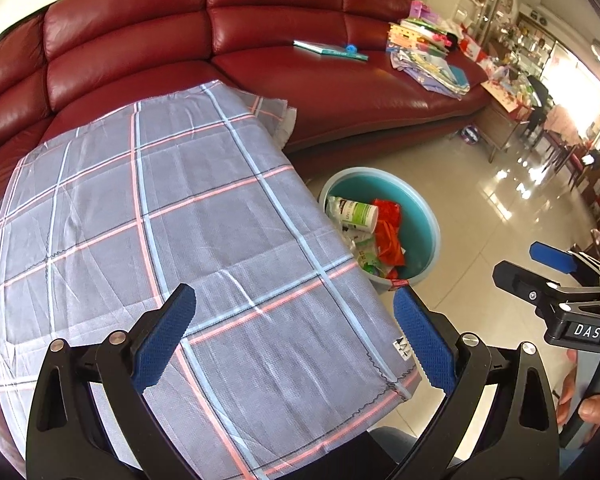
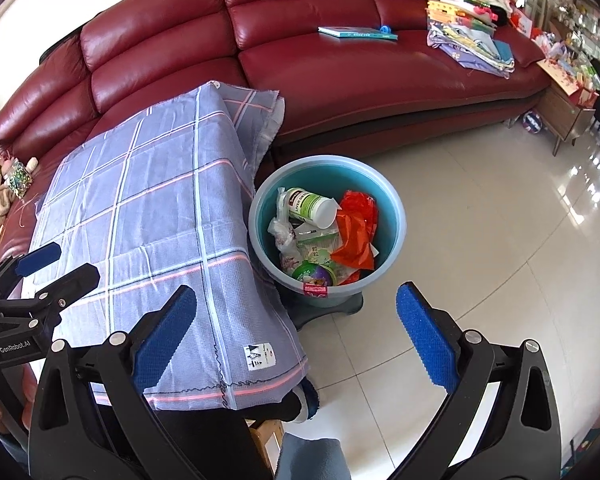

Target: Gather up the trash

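Two hand-held grippers with black arms and blue padded fingers hover above a table draped in a grey plaid cloth (image 1: pixel 172 220) with pink and pale blue stripes. The left gripper (image 1: pixel 296 320) is spread wide with nothing between its fingers, poised over the near edge of the cloth. The right gripper (image 2: pixel 296 320) is also spread wide and empty, one finger over the cloth's corner and the other over the pale tiled floor (image 2: pixel 480 248). Just beside the table, on the floor, stands a round teal bin (image 2: pixel 392 216) holding the collected trash: a white bottle with a green label (image 2: pixel 312 208) lying on its side, an orange plastic bag (image 2: pixel 356 236), crumpled clear wrappers (image 2: pixel 284 236) and a small round green and purple container (image 2: pixel 314 274). Behind the table and bin curves a dark red leather sofa (image 2: pixel 340 76), with a teal book (image 2: pixel 356 33) and a pile of folded fabrics and papers (image 2: pixel 468 40) on its seat.
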A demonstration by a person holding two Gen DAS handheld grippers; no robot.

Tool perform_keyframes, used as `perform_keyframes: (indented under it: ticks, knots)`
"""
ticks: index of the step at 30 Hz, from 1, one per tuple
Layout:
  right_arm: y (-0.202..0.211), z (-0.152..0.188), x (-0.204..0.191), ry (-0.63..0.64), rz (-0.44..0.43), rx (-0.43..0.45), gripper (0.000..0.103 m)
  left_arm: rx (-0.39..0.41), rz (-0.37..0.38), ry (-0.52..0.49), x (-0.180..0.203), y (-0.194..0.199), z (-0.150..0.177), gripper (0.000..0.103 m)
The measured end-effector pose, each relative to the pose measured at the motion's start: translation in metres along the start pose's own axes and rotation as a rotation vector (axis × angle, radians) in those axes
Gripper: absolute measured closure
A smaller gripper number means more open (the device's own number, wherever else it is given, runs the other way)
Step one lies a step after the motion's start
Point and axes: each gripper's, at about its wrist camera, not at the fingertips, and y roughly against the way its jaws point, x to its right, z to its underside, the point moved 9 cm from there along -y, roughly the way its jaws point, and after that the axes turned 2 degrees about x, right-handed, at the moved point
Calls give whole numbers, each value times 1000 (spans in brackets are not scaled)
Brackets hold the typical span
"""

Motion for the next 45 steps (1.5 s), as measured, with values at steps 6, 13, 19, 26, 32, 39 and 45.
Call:
perform_keyframes:
  ticks: [6,13,19,26,32,39,45]
  knots:
    - [-1,1,2,-7,-7,-4,7,1,-4,-1,0,2,1,4]
    - [-4,3,5,-19,-3,-11,7,-6,-12,-5,0,1,4,4]
    - [-8,3,7,-25,-2,-21,7,-8,-19,-1,1,-1,5,4]
    - [-11,4,6,-30,-5,-30,7,-4,-24,4,0,-4,5,4]
    - [-14,4,4,-31,-10,-36,7,15,-2,1,4,-5,5,4]
    - [-14,2,4,-28,-6,-34,7,3,-9,-5,6,-8,5,4]
    - [-13,0,5,-28,-1,-33,7,1,-18,-9,6,-8,5,4]
